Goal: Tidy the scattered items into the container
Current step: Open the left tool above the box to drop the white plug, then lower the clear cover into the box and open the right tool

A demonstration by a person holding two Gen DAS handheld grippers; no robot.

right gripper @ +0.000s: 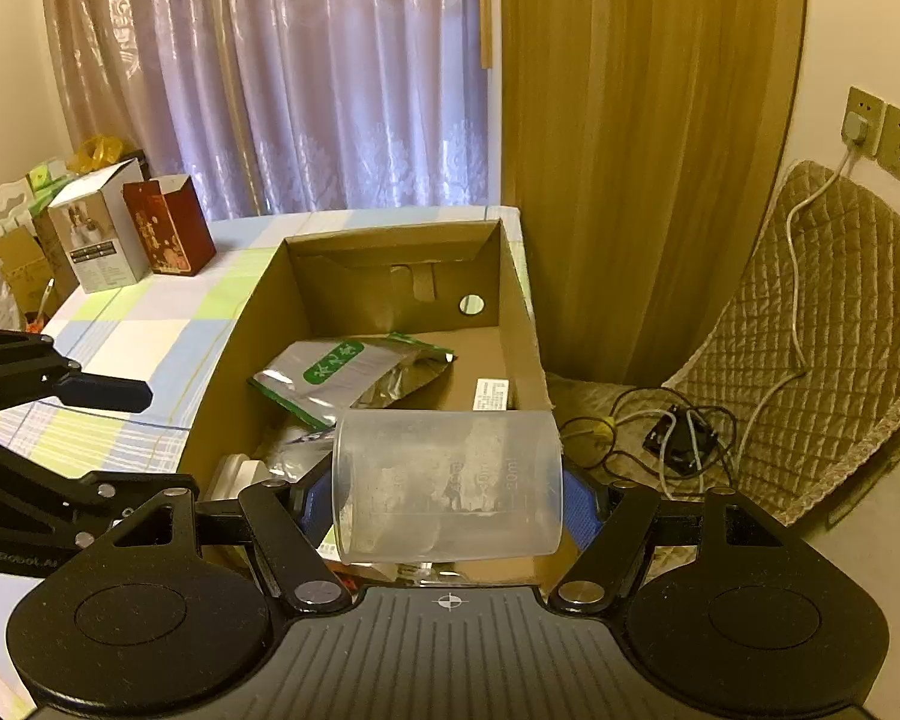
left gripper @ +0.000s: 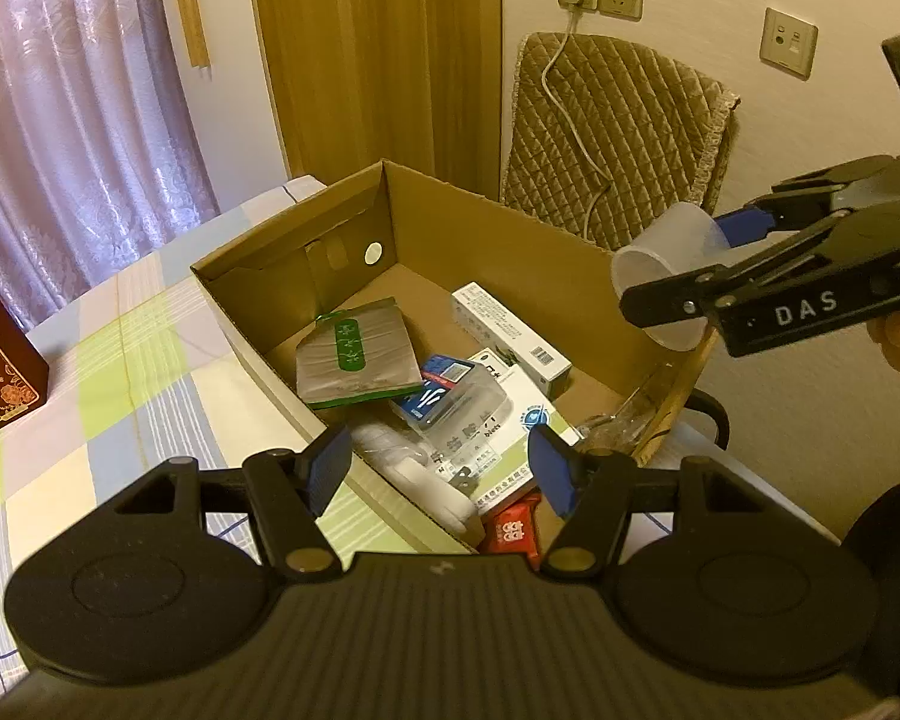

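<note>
Both views are dim and carry a warm yellow cast. Soft daylight filters through the curtain [right gripper: 306,78], the brightest patch. Shadows are faint and diffuse; the box [left gripper: 450,222] interior is darkest. Fisheye bending curves the door [right gripper: 648,150] and walls, with black vignette in the corners. Fine print is soft and grainy, and the cup [right gripper: 447,483] shows mild glare.

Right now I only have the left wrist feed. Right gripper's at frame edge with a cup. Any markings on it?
Observer: Yes. The right wrist view shows the translucent cup has graduation marks, held between the right gripper's blue pads.
Operator: Is the cup over the box?
Observer: It hangs above the near end of the cardboard box.
Operator: Anything beyond the red box on the table?
Observer: A white carton stands beside the red box.
</note>
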